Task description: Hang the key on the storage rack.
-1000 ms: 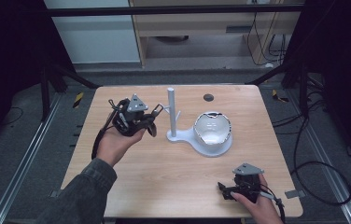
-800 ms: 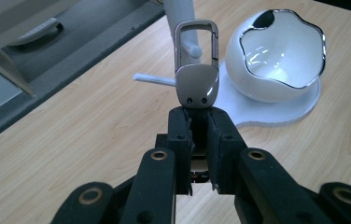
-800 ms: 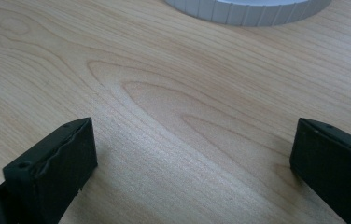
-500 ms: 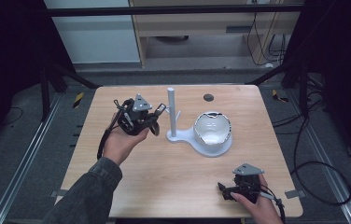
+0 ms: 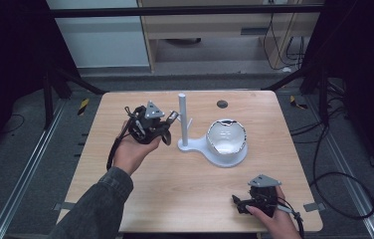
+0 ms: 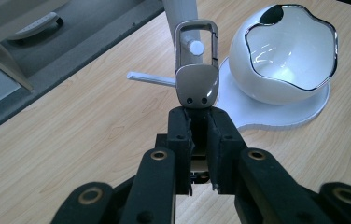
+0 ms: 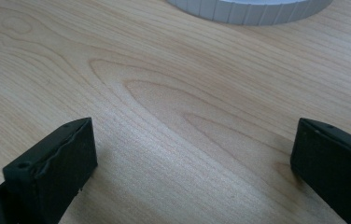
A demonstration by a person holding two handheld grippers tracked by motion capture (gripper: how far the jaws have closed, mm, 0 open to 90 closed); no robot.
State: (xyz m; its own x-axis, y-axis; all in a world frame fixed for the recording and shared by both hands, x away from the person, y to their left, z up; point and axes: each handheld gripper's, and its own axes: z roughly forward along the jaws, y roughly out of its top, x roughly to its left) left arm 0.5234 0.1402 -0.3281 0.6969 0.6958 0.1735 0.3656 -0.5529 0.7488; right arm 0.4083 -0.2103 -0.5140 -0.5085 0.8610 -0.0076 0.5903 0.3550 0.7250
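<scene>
My left gripper [image 5: 167, 130] sits over the left-middle of the worktop [image 5: 125, 199], held up off the wood in my left hand [image 5: 131, 149], sleeve coming in from the bottom edge. Its jaws are pinched tight on the flat end of a metal keyring clip [image 6: 197, 70]; in the left gripper view the clip sticks straight up out of the jaws, solid body at the bottom, open loop on top. Loop is right at the end of a short white peg [image 6: 195, 46] on the white stand [image 5: 183, 119]; peg tip shows through the loop opening, can't tell if metal touches the peg. A second thin peg [image 6: 150, 78] pokes out sideways just left of the clip. Stand post is upright, its flat base runs to the right under a white bowl [image 5: 228, 140] with a wavy dark-edged rim, bowl sitting upright on the base. Further right and near the front edge, my right gripper [image 5: 239, 205] rests low on the worktop in my right hand [image 5: 274, 219], well apart from the stand. Its jaws stand wide open, bare wood between them, nothing held; rim of the stand base shows at the top of the right gripper view.
</scene>
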